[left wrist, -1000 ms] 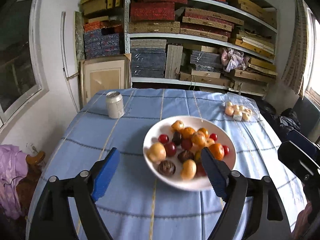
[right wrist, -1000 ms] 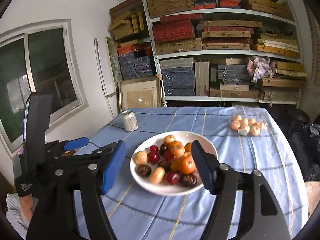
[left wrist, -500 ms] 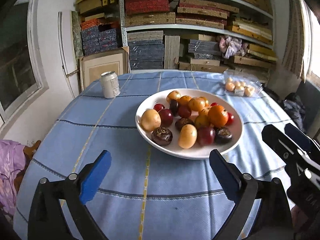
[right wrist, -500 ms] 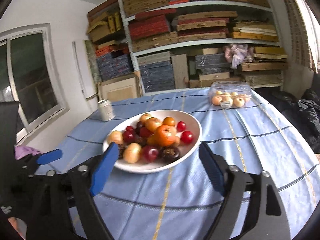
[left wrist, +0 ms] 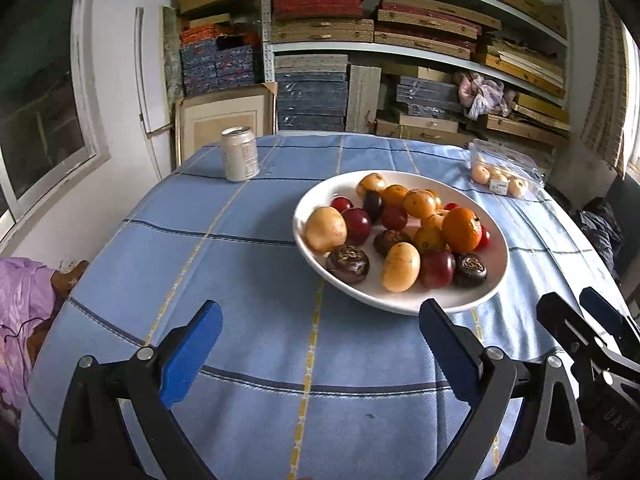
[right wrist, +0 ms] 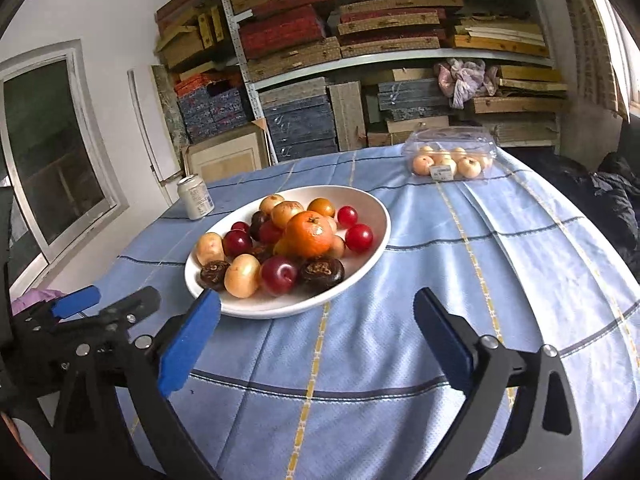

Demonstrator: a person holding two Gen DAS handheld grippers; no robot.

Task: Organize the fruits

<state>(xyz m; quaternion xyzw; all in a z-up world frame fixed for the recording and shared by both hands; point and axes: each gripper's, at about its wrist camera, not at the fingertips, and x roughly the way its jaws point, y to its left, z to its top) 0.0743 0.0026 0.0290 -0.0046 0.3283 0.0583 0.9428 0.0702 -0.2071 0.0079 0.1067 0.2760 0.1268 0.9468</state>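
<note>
Storeroom: metal shelving (left wrist: 400, 46) crammed with flat cloth-covered boxes behind a table under a blue checked tablecloth (left wrist: 248, 264). Landmark was the white plate (left wrist: 486, 292), near the cloth's middle, heaped with mixed fruit. Drinks can (left wrist: 240, 154) stood well beyond the plate toward the window side; a clear clamshell of pale fruit (right wrist: 450, 160) lay beyond it toward the shelving.

Left gripper (left wrist: 320, 344) hung just short of the plate's near rim, jaws spread wide, holding nothing. Right gripper (right wrist: 316, 332) likewise spread and empty, near rim at its left finger.

Handling, by my reckoning: the tangerine (right wrist: 310, 234) atop the heap looked firm and the easiest first take, pinched across its middle. Red plums (right wrist: 280, 274) glossy, likely slippery and easily bruised. Dark water chestnuts (left wrist: 348, 263) hard, small, flattish. All round; loosened neighbours could roll.
</note>
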